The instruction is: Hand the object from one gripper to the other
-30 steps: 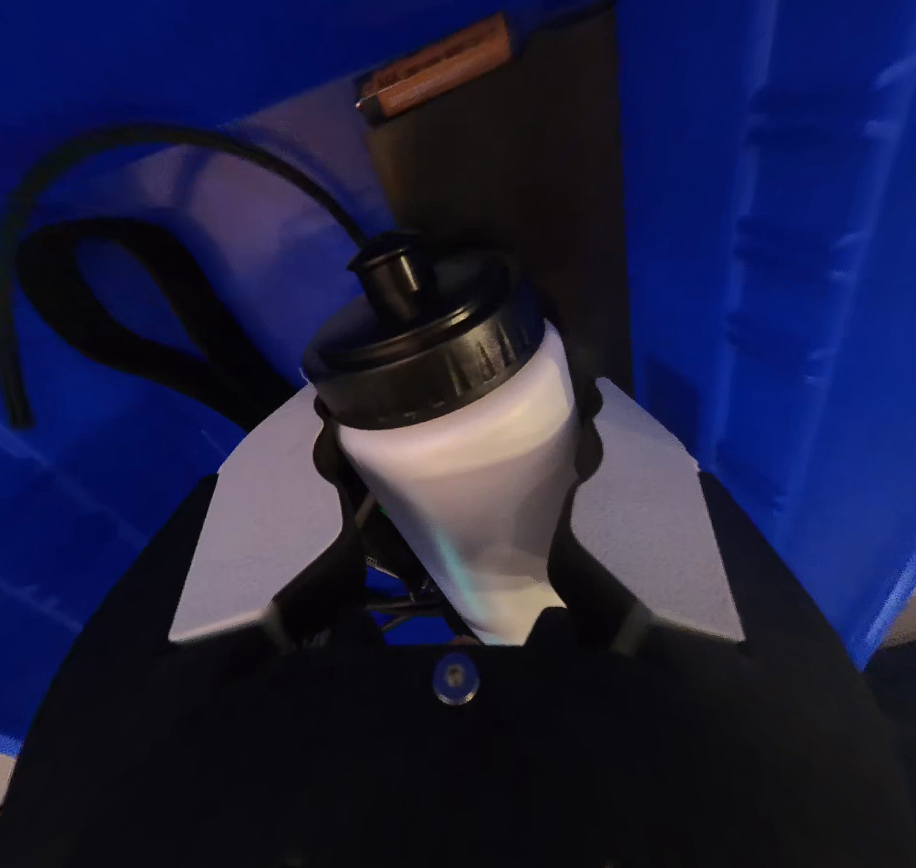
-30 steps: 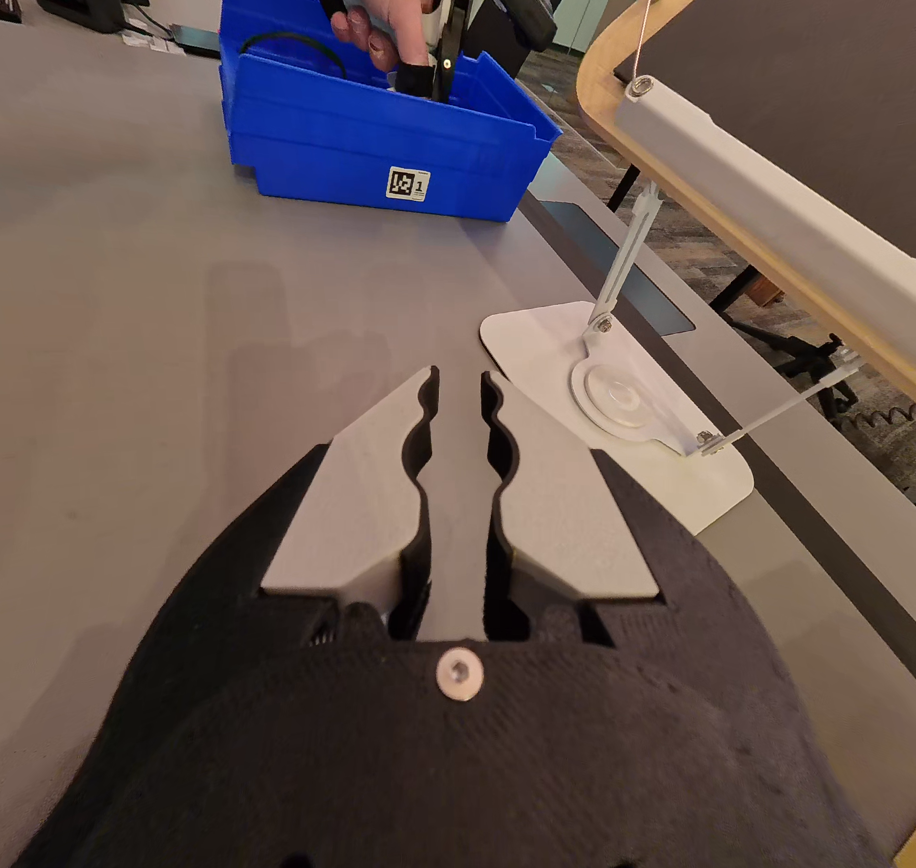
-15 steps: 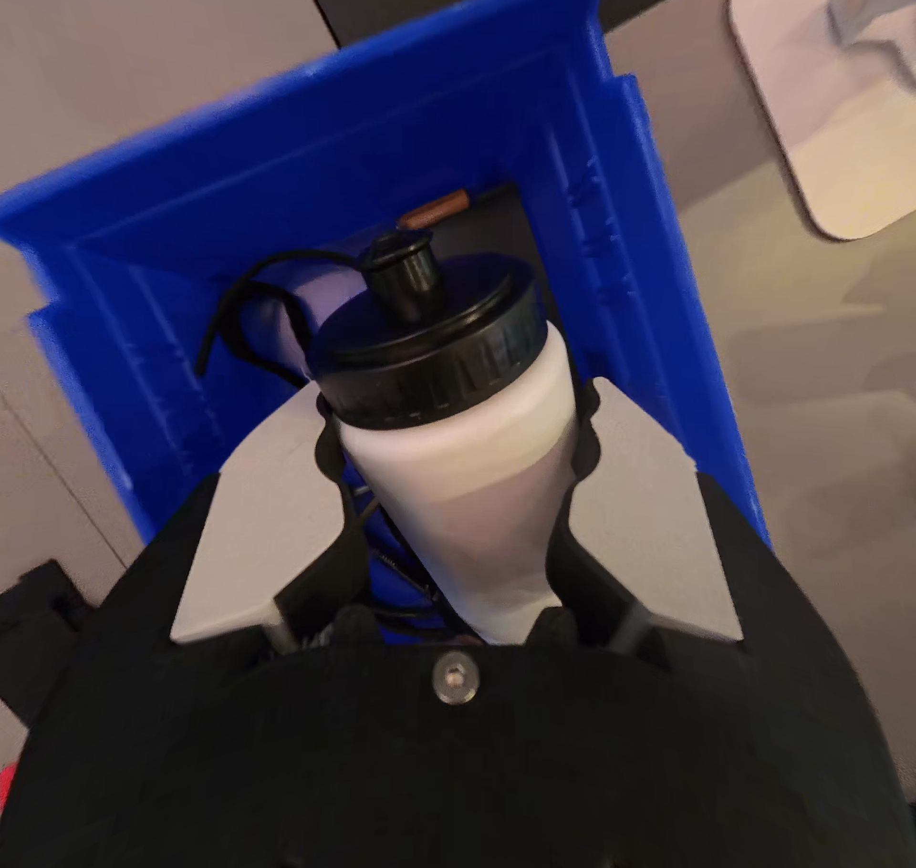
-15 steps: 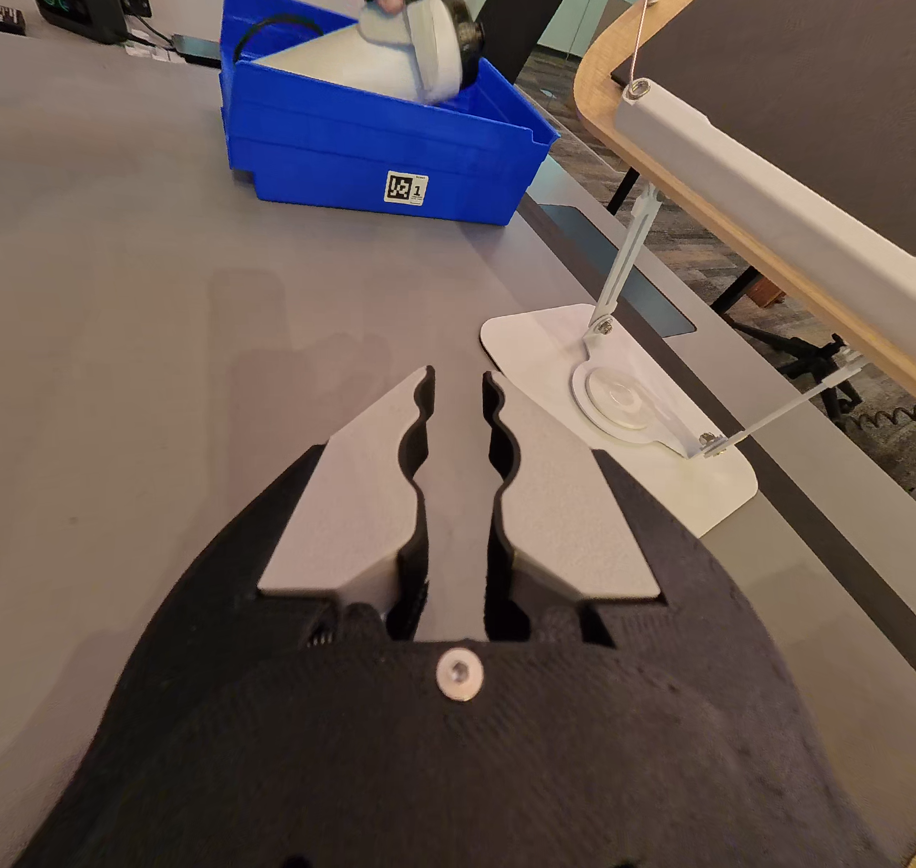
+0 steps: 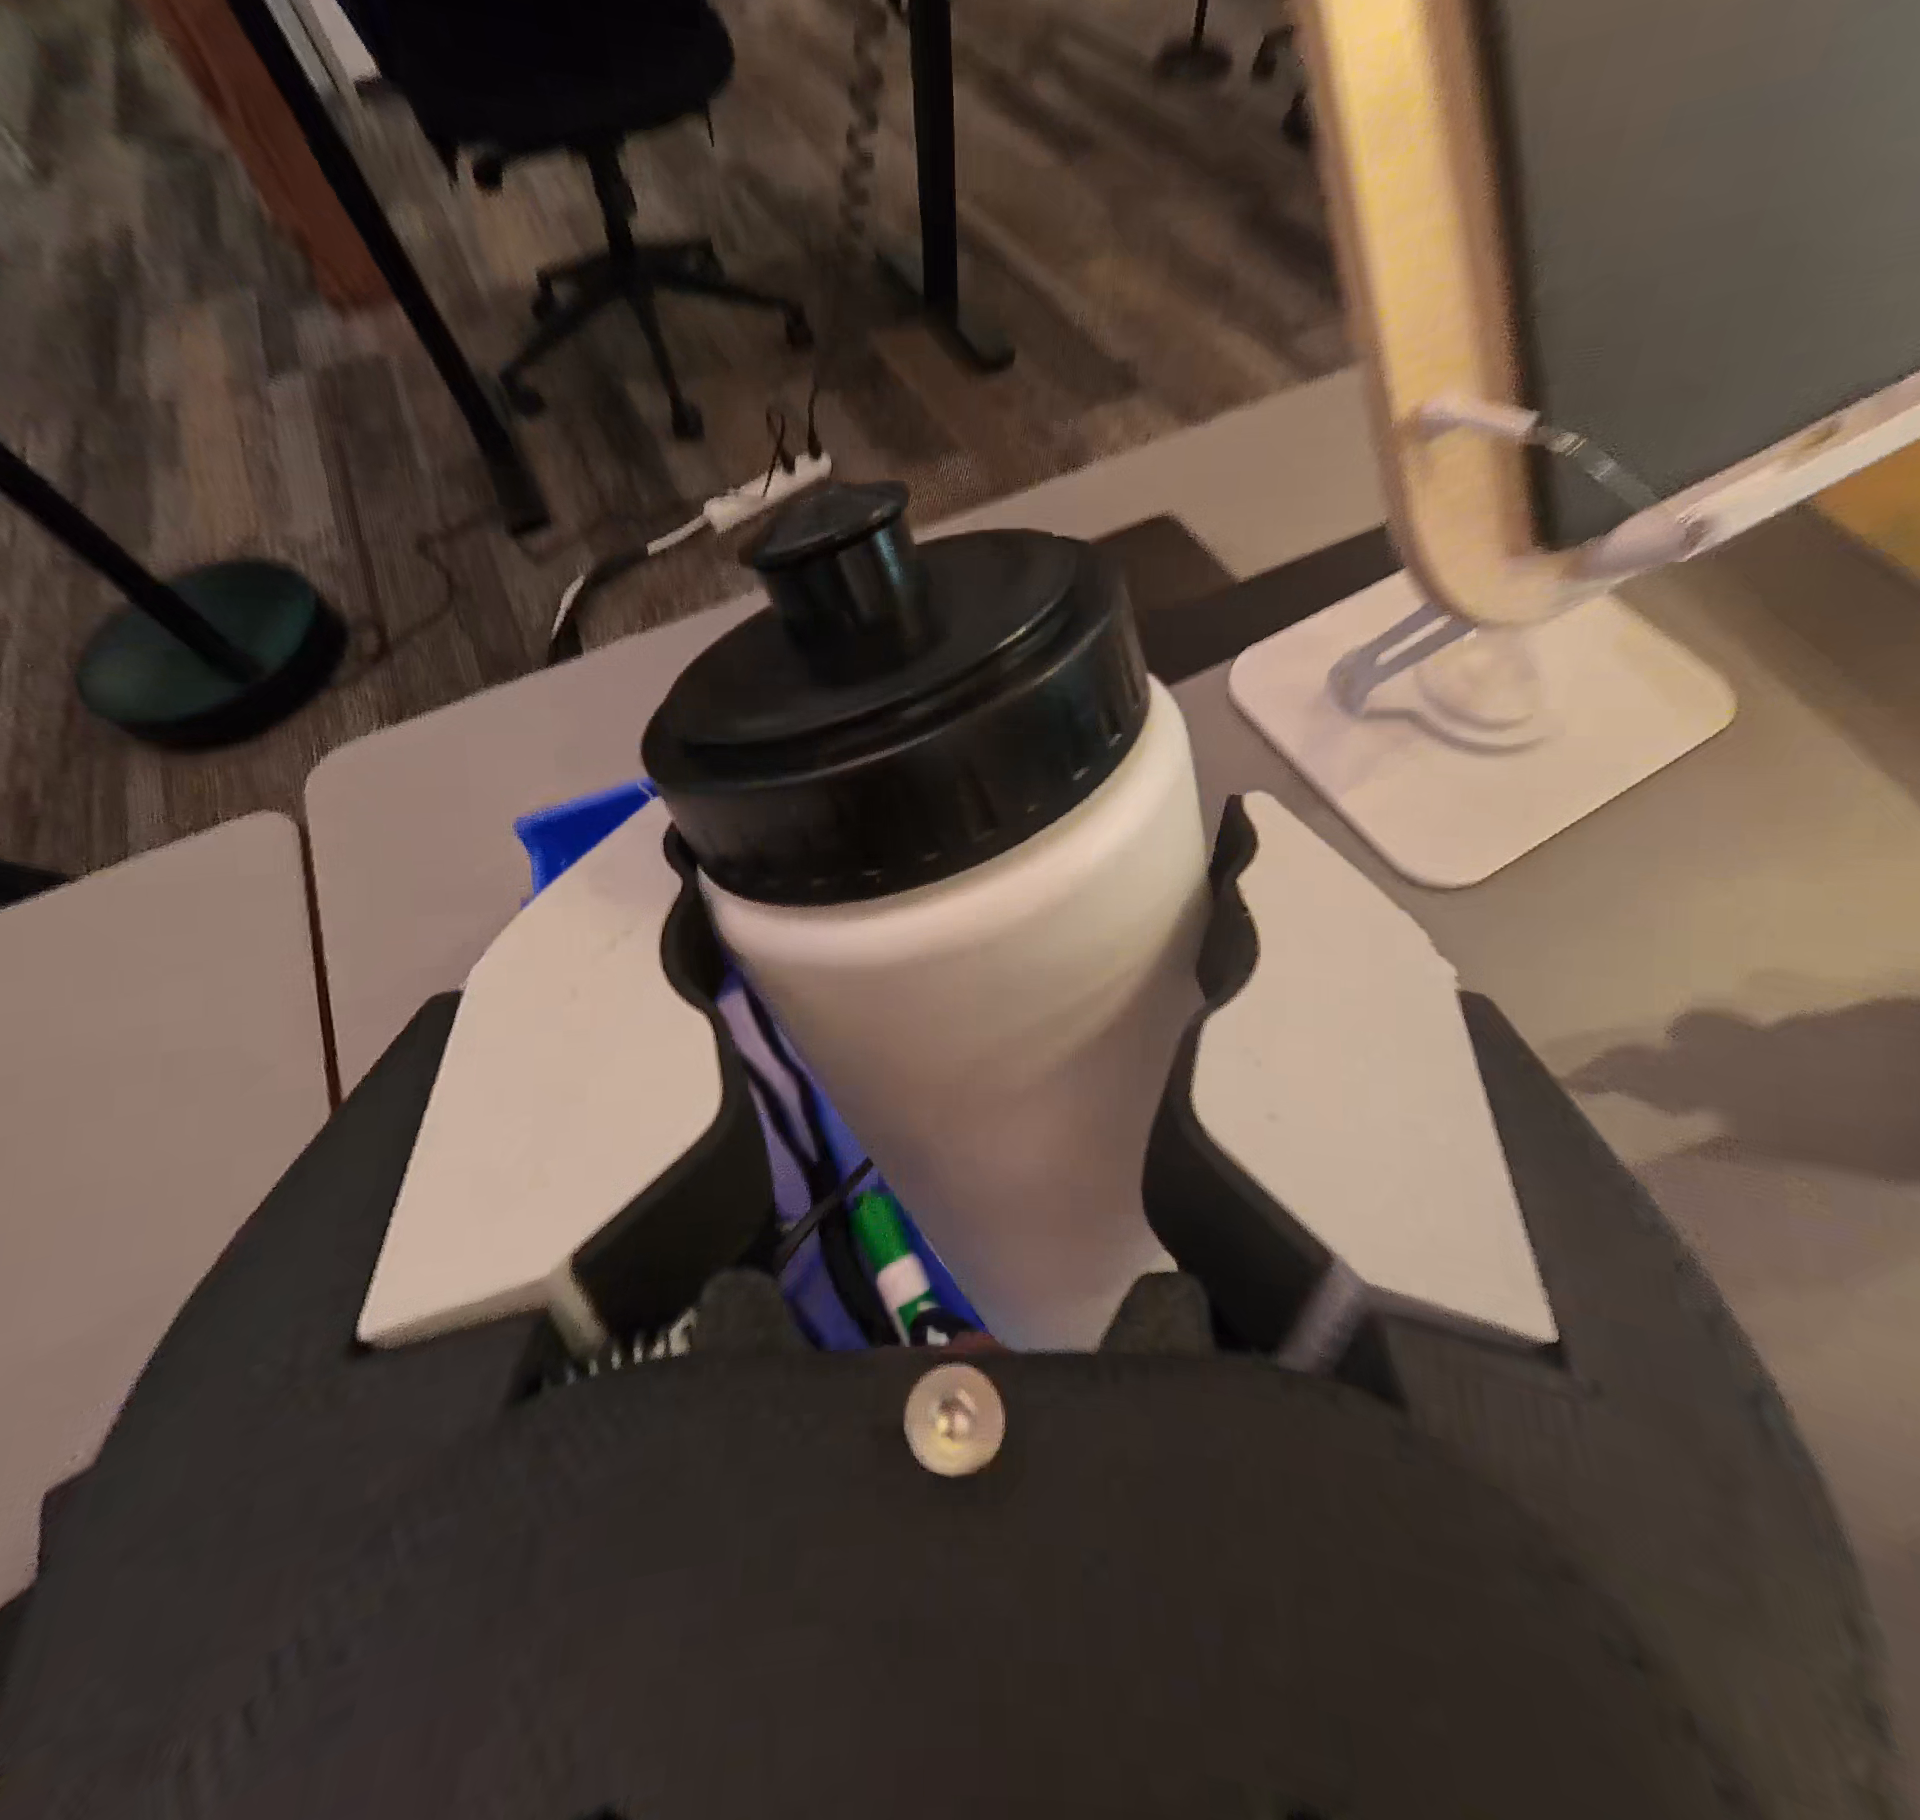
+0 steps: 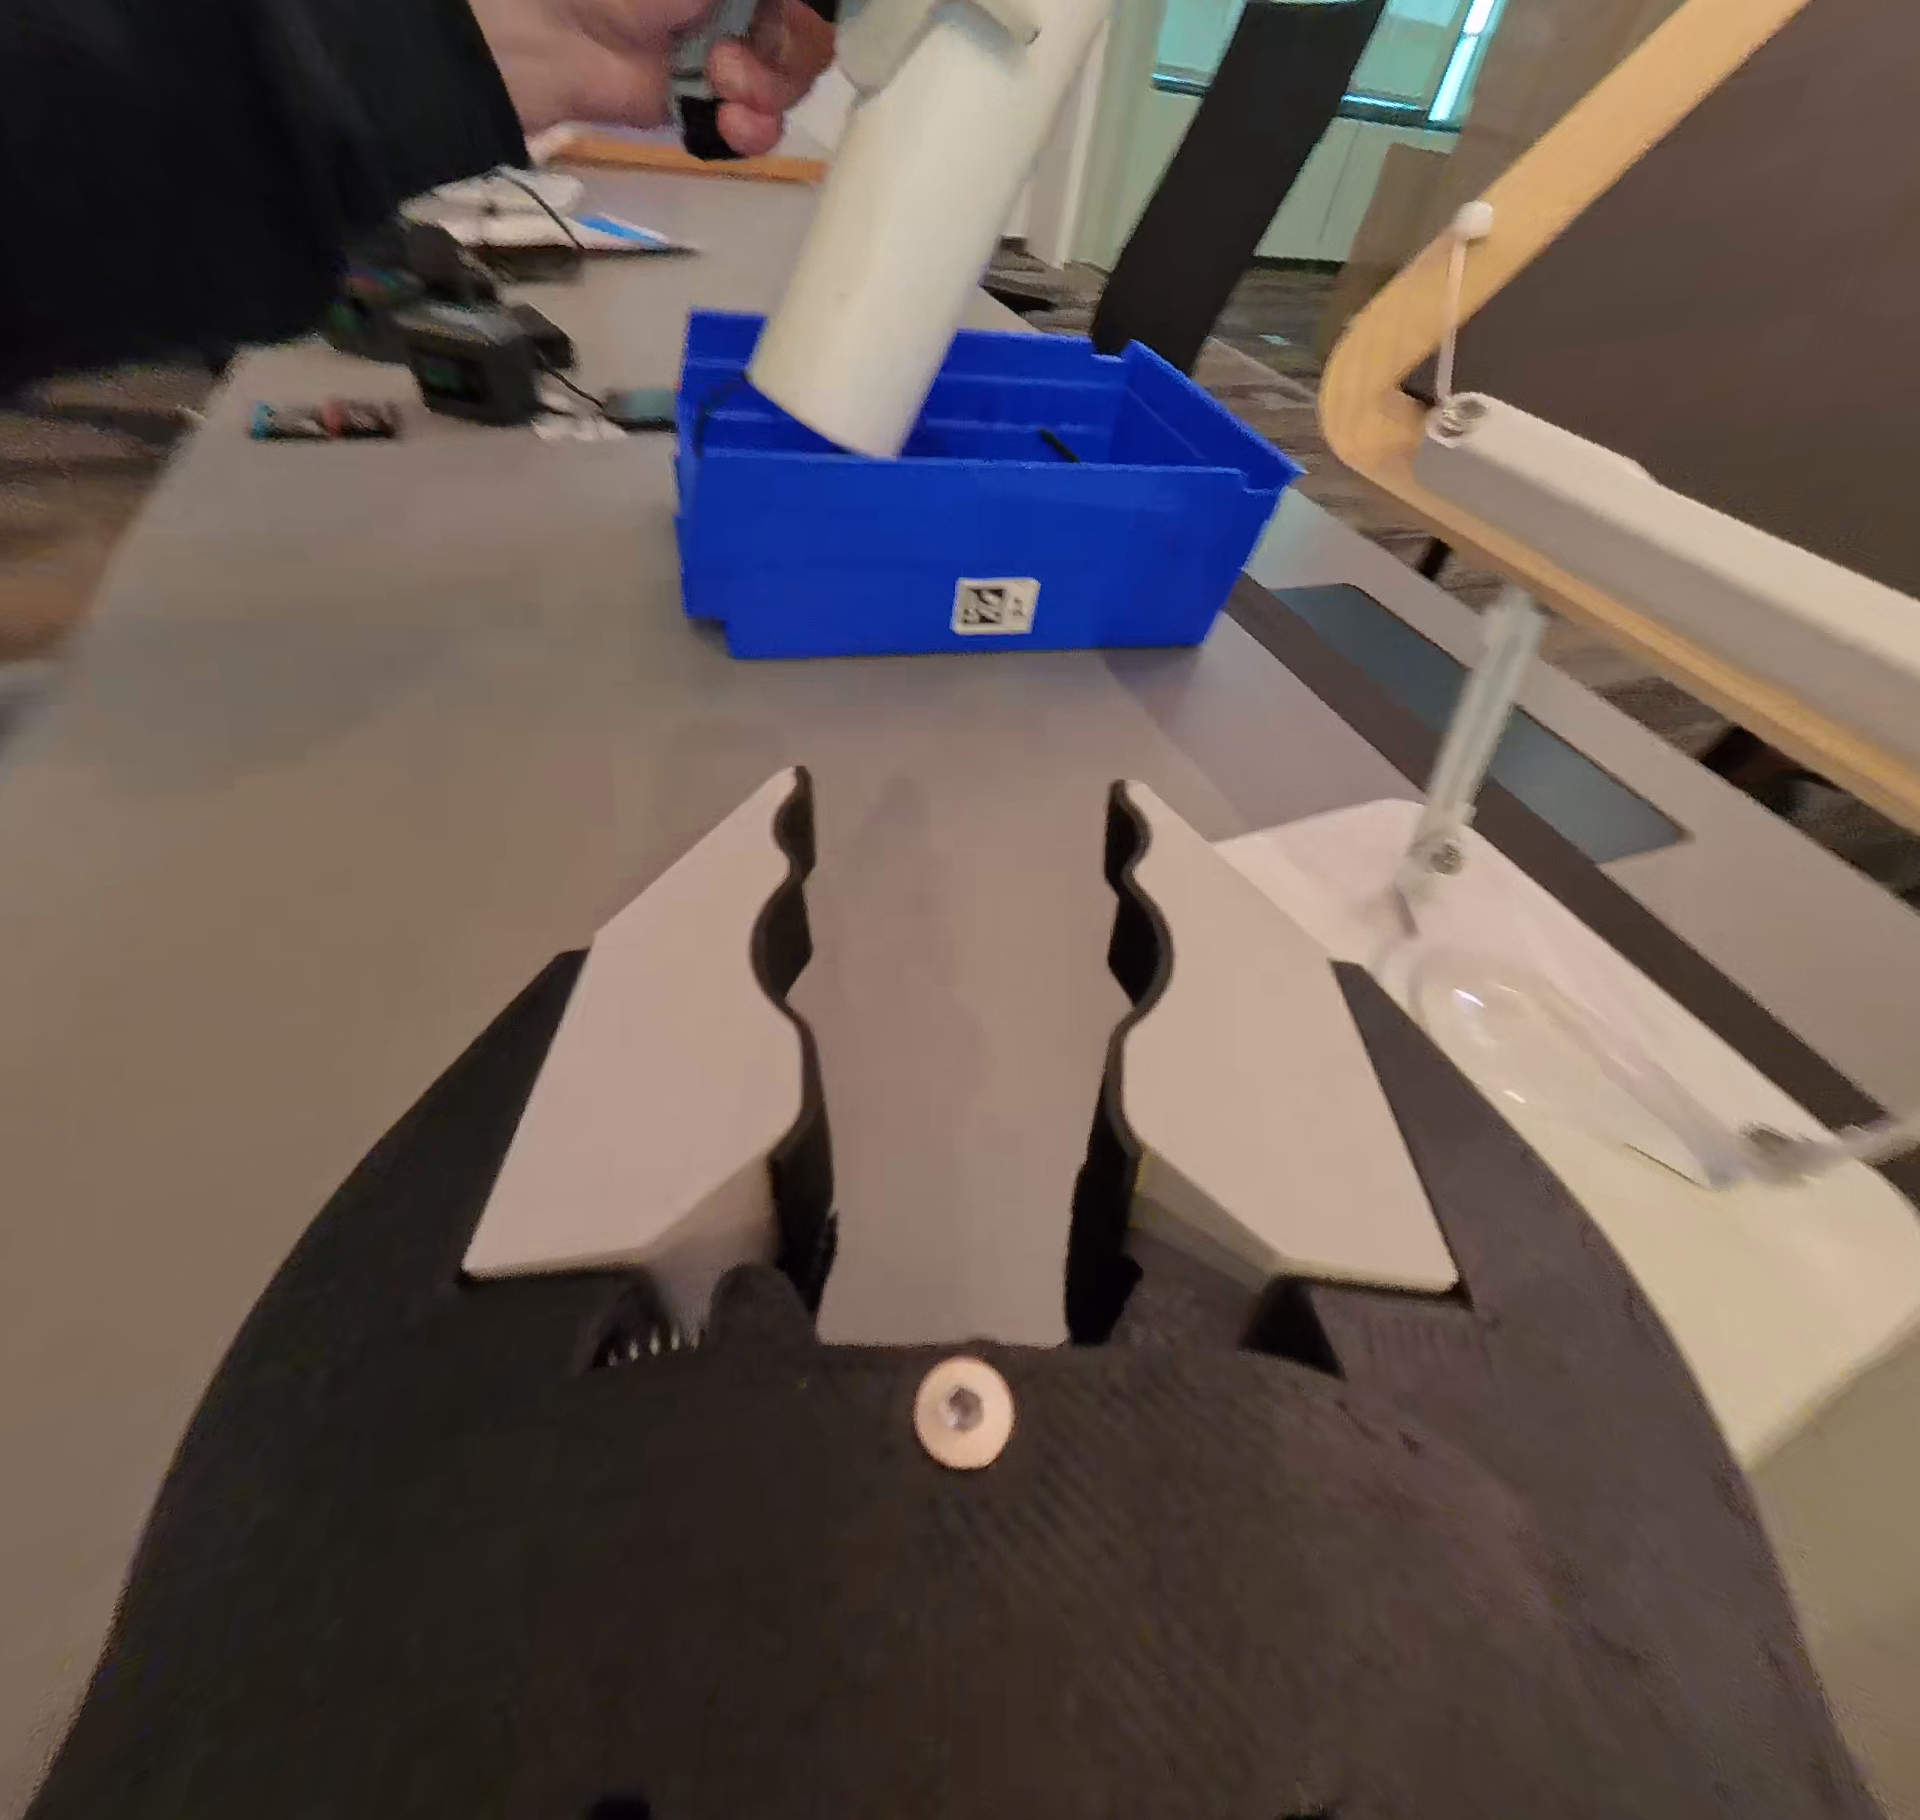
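A: Bottle, white with a black screw cap and spout, clamped at its upper body by the left tool; both pads press the white wall just below the cap. In the right wrist view the bottle hangs tilted in the air above the blue bin, base lowest, clear of the desk.

B: And the right tool?

A: Released, jaws parted with nothing between them, low over the desk and well apart from the bottle (the bin lies between the two).

B: How should the bottle handle?

A: Judged light, probably empty, though its contents cannot be seen. The smooth plastic wall looks slippery and may yield under a hard squeeze. The free lower body is the place to take hold, square across the cylinder; the ribbed cap is stiffer but crowded by the left pads.
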Demonstrator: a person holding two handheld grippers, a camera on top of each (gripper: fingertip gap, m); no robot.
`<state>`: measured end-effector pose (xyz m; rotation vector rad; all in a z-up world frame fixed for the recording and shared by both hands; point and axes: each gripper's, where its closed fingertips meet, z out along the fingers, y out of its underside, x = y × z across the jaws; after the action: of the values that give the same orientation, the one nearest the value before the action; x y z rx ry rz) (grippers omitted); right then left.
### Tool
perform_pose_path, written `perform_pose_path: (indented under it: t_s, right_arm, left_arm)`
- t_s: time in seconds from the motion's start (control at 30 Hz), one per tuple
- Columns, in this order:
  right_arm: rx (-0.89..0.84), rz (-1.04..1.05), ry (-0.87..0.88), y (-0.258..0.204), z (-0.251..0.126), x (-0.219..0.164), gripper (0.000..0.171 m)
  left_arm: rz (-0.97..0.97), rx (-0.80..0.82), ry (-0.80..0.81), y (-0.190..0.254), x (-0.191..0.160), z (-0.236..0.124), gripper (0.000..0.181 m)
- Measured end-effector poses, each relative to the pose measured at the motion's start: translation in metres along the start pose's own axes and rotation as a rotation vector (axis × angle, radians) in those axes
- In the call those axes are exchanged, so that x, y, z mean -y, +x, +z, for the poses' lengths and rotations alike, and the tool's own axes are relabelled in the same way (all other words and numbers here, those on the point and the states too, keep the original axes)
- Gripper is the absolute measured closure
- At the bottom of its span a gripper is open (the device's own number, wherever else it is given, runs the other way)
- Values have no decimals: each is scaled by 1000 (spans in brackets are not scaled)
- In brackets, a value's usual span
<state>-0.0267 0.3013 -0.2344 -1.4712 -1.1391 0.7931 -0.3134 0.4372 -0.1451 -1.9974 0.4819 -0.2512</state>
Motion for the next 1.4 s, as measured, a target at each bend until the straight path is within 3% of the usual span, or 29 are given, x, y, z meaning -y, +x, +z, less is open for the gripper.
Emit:
perform_pose_path:
  t_s: [0.13,0.27,0.47,0.6,0.67,0.77,1.4]
  right_arm:
    - [120,153,66,-17,30,24,83]
    - [232,290,142,-34,62,44,65]
    - [403,606,267,-33,99,59,61]
    - [522,686,422,-36,94,83,68]
    - [570,724,528,-34,83,96,83]
    - [568,748,590,-26,76,101,82]
    - [504,556,434,-14,46,91,83]
  left_arm:
    - [-3,-58,158,32,40,-19,90]
    - [-35,-150,306,77,73,-34,89]
    - [-28,-329,425,159,100,-44,90]
    - [-14,-374,464,194,107,-46,90]
    - [-19,-377,482,201,108,-45,90]
    - [-49,-390,518,205,107,-46,90]
    - [-51,-461,535,212,86,-65,91]
